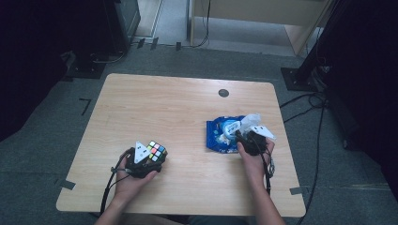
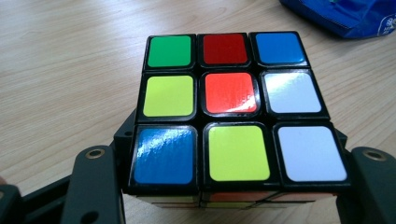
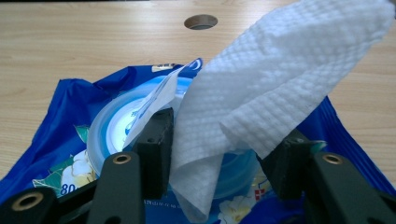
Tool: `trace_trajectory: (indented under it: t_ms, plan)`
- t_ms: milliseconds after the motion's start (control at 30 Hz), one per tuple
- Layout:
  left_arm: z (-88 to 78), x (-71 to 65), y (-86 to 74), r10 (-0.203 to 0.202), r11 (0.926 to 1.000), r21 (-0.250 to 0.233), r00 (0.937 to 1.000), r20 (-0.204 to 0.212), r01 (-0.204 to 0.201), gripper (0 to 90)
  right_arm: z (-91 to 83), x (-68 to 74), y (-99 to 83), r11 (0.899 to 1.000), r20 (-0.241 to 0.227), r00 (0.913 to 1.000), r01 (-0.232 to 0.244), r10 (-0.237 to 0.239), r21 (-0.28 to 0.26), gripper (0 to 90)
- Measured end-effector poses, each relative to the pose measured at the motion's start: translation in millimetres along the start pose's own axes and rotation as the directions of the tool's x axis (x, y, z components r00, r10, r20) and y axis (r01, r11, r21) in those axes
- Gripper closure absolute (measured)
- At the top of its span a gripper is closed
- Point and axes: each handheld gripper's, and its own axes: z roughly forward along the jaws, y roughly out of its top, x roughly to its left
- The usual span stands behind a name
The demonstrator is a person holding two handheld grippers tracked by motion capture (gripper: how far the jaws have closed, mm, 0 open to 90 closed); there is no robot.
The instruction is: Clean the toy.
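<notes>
Cube [image 2: 233, 114] sits clamped in the left gripper [image 1: 149, 161], near the front-left part of the table [image 1: 155, 112]. In the left gripper view the two black jaws press its lower sides, so the grip is firm and the scrambled top face (green, red, blue, yellow, orange, white stickers) stays turned up and free. Judgement: it is held this way, low over the wood, to keep it steady and its faces reachable for wiping.

Wet-wipe pack [image 3: 60, 140], blue, lies flat on the right half of the table, well apart from the cube. Its round lid flap [image 3: 154, 105] stands open. A white wipe [image 3: 280, 79] rises from the opening and passes up between the jaws of the right gripper [image 3: 219, 154]. Those jaws stand apart: the sheet lies against the left one, and the right one is clear of it, so there is no pinch on it (the wipe stands by its own stiffness and by its hold in the pack). Judgement: the right gripper straddles the sheet so that one closing motion would take it near its base, where a pull draws one sheet out cleanly.

Cable hole [image 1: 223, 93] in the far tabletop plays no part.
</notes>
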Motion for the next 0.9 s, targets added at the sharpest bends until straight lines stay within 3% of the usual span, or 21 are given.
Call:
trace_trajectory:
  t_ms: [133,167,233,267,367,467,500,567,633,700,900]
  plan:
    - [0.0,-0.6,0.2,0.002,1.0000,0.000,1.0000,0.003,-0.002,33.7,9.2,4.9,-1.0,0.999,0.000,0.9995,0.033,-0.033,0.038,53.6]
    - [-0.5,-1.1,0.4,0.000,1.0000,-0.002,1.0000,0.005,0.000,33.7,13.1,4.5,-2.2,0.999,0.003,0.9996,0.029,-0.029,0.045,63.1]
    - [-0.6,-1.4,0.4,-0.001,1.0000,-0.004,1.0000,0.007,0.001,33.7,14.1,4.1,-2.0,0.998,0.010,0.9994,0.031,-0.032,0.050,66.9]
    - [-0.6,-1.3,0.3,-0.001,1.0000,-0.003,0.9999,0.011,0.001,33.7,13.4,3.2,-1.0,0.998,0.005,0.9993,0.036,-0.036,0.046,80.7]
    - [-0.1,-1.0,0.0,-0.001,1.0000,-0.003,0.9999,0.015,0.001,33.7,12.1,3.5,-0.4,0.998,0.001,0.9988,0.049,-0.049,0.042,86.6]
    - [0.1,-0.8,-0.1,0.000,1.0000,-0.003,0.9998,0.020,0.000,33.7,4.3,2.2,4.5,0.999,0.008,0.9987,0.050,-0.050,0.000,88.5]
    - [0.1,-0.8,-0.1,0.001,1.0000,-0.004,0.9997,0.024,-0.001,33.7,-3.8,-1.8,11.0,0.999,0.010,0.9996,0.026,-0.025,-0.042,88.6]
    - [0.2,-1.1,0.0,0.000,1.0000,-0.005,0.9997,0.026,0.000,33.7,-7.0,-3.2,14.1,0.998,0.008,0.9998,0.020,-0.020,-0.053,88.7]
    - [0.9,-2.3,0.1,0.000,1.0000,-0.003,0.9994,0.036,0.000,33.7,-24.8,-5.6,30.3,0.991,0.001,0.9992,0.040,-0.041,-0.128,88.9]
    - [2.5,-4.4,-0.3,0.011,0.9999,0.002,0.9992,0.039,-0.011,33.7,-37.3,-3.7,40.5,0.984,-0.009,0.9983,0.055,-0.057,-0.170,89.0]
    - [8.9,-7.8,-3.2,0.024,0.9993,0.027,0.9989,0.040,-0.025,33.7,-60.0,6.6,55.9,0.972,-0.056,0.9943,0.076,-0.091,-0.221,89.0]
